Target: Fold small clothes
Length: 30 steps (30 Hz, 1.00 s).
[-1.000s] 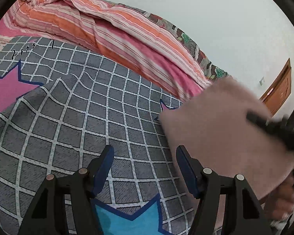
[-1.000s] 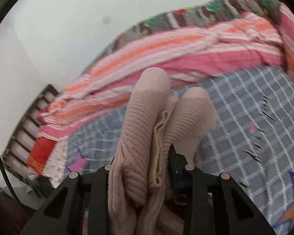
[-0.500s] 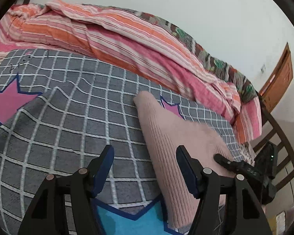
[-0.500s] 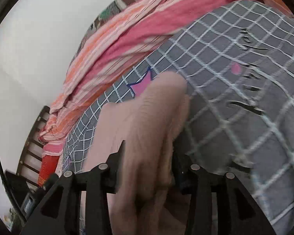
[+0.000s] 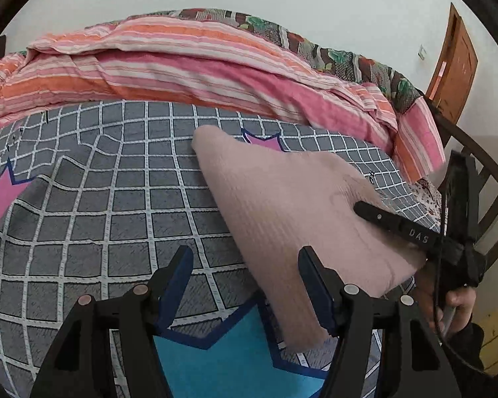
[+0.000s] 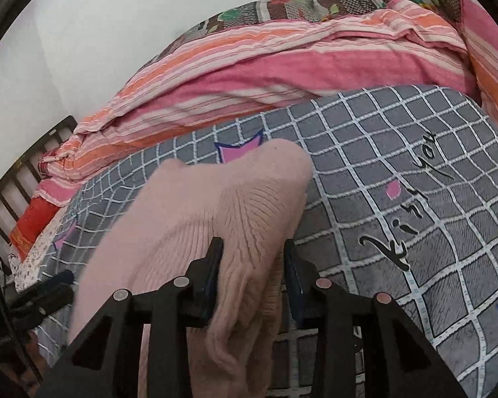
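A pale pink ribbed knit garment (image 5: 292, 205) lies folded on the grey checked bedsheet (image 5: 116, 199), its far tip near a pink star print. My right gripper (image 6: 252, 265) has a bunched fold of this garment (image 6: 235, 205) between its fingers, and its jaws are closing on it. In the left wrist view, one black finger (image 5: 391, 224) of the right gripper rests on top of the cloth. My left gripper (image 5: 245, 265) stands open just above the sheet, at the garment's near left edge, with nothing gripped.
A pink and orange striped quilt (image 5: 182, 63) is heaped along the wall behind the sheet. A wooden bed rail (image 5: 474, 156) and a door (image 5: 455, 66) stand to the right. A person's hand (image 5: 458, 301) holds the right gripper. Bare sheet stretches left of the garment.
The right gripper came down, and the garment that hung in the air now rests on the sheet. The left gripper slid sideways and rolled, staying open.
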Motion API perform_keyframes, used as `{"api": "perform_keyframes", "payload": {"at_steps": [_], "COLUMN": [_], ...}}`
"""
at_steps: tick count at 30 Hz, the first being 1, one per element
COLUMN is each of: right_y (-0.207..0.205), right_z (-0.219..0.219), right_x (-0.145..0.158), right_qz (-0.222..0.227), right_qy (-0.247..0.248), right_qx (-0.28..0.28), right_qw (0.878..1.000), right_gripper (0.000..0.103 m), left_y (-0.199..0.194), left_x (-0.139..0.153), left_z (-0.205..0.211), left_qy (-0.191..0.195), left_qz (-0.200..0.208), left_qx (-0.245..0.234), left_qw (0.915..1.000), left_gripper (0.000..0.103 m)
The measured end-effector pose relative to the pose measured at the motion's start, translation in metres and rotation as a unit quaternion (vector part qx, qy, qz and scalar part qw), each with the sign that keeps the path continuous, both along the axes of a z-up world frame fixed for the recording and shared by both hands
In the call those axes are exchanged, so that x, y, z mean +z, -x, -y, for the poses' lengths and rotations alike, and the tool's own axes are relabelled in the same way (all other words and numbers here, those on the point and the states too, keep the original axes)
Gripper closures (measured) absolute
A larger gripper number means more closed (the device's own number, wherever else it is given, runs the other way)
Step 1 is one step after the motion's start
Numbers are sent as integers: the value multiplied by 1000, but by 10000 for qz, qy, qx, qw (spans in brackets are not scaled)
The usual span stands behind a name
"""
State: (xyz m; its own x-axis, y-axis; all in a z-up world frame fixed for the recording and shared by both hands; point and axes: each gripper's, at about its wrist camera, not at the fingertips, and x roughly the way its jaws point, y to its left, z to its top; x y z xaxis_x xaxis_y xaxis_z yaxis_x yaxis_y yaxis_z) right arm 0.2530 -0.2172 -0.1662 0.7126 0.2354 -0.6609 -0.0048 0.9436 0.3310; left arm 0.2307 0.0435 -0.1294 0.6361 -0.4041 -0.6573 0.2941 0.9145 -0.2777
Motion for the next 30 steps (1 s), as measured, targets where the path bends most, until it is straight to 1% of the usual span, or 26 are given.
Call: {"api": "perform_keyframes", "payload": {"at_steps": [1,3,4,5,7,10,12,13,16,17,18,21,22,23,24,25,26,28,30], "right_y": [-1,0,3,7,12,8,4,1,-2,-2,-3,-5,-5,-5,-5,-5,-4,-3,-1], "right_z": [1,-2,-2,0,5,10,8,4,-3,-3,-1,5,7,8,9,11,12,14,12], "right_x": [1,6,9,12,16,20,21,20,12,9,8,3,1,1,0,-1,-1,-1,2], "right_qz": [-58,-29,18,79,143,180,192,174,47,-24,-81,-230,-273,-291,-305,-315,-309,-290,-252], "right_qy": [-25,85,172,204,141,21,-40,16,316,395,400,345,366,393,449,521,527,473,552], "right_qx": [1,55,66,40,-22,-98,-128,-101,-45,-29,-24,-84,-143,-205,-295,-416,-476,-433,-382], "right_qw": [10000,9999,9998,9998,9998,9998,9997,9998,9995,9992,9992,9991,9989,9986,9981,9973,9970,9975,9974], "right_gripper": [69,69,67,62,57,57,57,58,58,59,59,58,54,46,40,28,24,24,24], "left_y": [-2,-5,-6,-6,-8,-12,-16,-18,-20,-20,-21,-17,-16,-15,-14,-15,-16,-17,-17], "left_x": [-1,-2,-2,-2,-3,-5,-7,-8,-12,-15,-17,-19,-19,-19,-19,-19,-19,-19,-19], "left_z": [1,2,3,4,7,8,10,12,17,20,23,30,33,34,36,36,36,34,33], "left_qy": [38,139,160,168,118,164,205,210,89,-57,-203,-325,-395,-447,-509,-544,-543,-490,-467], "left_qz": [-50,-127,-137,-124,-84,-71,-125,-156,-201,-227,-239,-123,-71,-40,-11,-14,-29,-75,-70], "left_qx": [13,70,105,153,281,478,486,494,496,522,538,513,495,489,506,535,555,579,612], "left_qw": [10000,9998,9997,9997,9995,9987,9985,9984,9985,9984,9981,9981,9980,9978,9974,9971,9970,9971,9970], "left_gripper": [39,39,39,39,39,36,36,36,30,25,23,23,23,23,21,20,19,19,18]}}
